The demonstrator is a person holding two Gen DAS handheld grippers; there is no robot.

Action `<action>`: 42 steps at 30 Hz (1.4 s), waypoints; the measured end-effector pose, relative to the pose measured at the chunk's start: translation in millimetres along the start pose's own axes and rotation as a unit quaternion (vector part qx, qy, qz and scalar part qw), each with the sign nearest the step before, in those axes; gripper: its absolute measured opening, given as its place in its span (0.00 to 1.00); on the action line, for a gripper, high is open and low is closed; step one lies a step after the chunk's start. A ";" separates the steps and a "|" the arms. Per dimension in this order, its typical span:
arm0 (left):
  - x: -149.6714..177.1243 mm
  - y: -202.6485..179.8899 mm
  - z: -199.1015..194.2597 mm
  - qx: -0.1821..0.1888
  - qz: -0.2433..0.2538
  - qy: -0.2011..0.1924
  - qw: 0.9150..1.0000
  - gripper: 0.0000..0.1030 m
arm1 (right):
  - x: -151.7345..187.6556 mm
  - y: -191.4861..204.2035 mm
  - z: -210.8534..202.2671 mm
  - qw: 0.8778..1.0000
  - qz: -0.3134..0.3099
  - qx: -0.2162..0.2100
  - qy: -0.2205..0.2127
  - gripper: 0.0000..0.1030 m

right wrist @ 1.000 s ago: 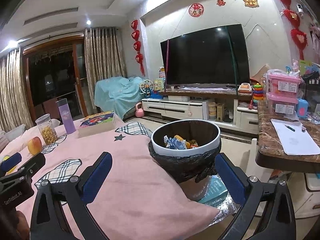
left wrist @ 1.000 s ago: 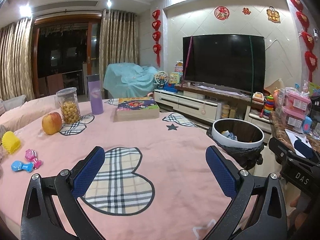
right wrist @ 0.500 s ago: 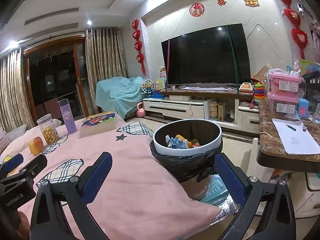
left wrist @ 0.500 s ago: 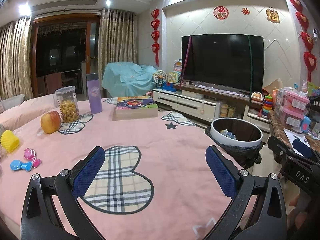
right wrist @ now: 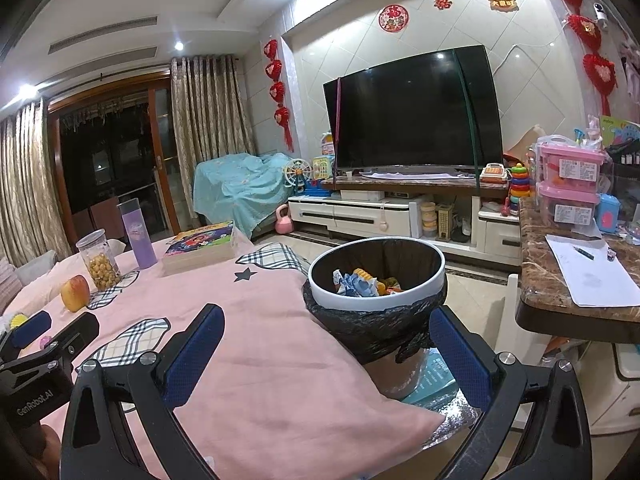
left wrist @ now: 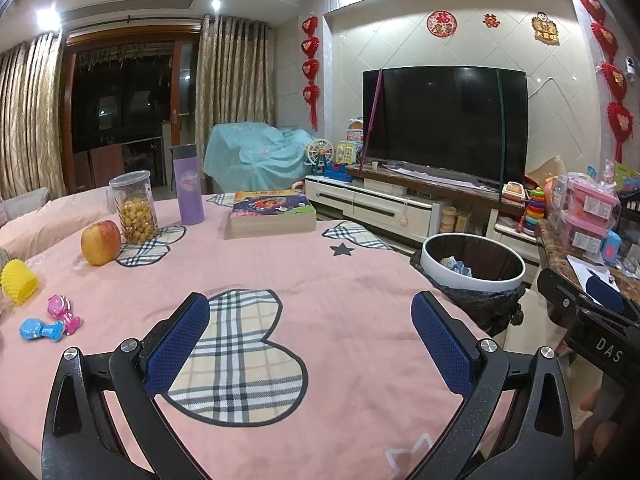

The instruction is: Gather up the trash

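From the left wrist view, the left gripper (left wrist: 310, 332) hangs over the pink cloth (left wrist: 320, 272) on the desk, its jaws spread wide with nothing between them. The bin (left wrist: 473, 266) stands just past the right edge of the desk, with trash already inside. No loose trash shows on the cloth here, only an apple (left wrist: 100, 242), a jar (left wrist: 133, 207), a purple bottle (left wrist: 188, 190), a book (left wrist: 272, 213) and small toys (left wrist: 50, 319). The gripper could grab a toy or the apple by mistake, because they are small and lie where trash might. From the right wrist view, the right gripper (right wrist: 327, 350) is near the bin (right wrist: 376, 276), its jaws also spread and empty. Crumpled wrappers (right wrist: 358, 282) lie in the bin. The black bag (right wrist: 372, 330) hangs loose around the rim. If the gripper bumps the bin, it could tip, since it stands right by the desk edge. A jaw could also snag the bag and pull it off.
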State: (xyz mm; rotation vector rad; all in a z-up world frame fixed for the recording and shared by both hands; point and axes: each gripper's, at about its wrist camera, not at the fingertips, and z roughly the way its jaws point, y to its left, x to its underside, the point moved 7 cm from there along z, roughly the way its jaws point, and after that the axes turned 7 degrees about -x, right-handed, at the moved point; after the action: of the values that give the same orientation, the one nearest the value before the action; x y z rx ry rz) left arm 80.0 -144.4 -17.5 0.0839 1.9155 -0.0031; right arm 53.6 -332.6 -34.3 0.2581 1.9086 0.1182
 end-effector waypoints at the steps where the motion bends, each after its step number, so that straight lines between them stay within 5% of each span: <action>1: 0.1 -0.1 0.0 0.000 0.000 0.000 1.000 1.00 | -0.1 -0.6 0.0 1.000 0.000 0.000 0.000 1.00; 42: 10.1 -4.5 14.8 0.009 0.012 0.022 1.000 1.00 | 2.0 1.5 3.1 1.000 0.018 -0.020 0.010 1.00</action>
State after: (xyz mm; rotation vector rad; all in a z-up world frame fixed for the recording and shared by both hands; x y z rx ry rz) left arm 90.2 -149.0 -32.1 0.1195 1.9593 -0.0019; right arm 56.1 -330.9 -36.9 0.2651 1.9200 0.1839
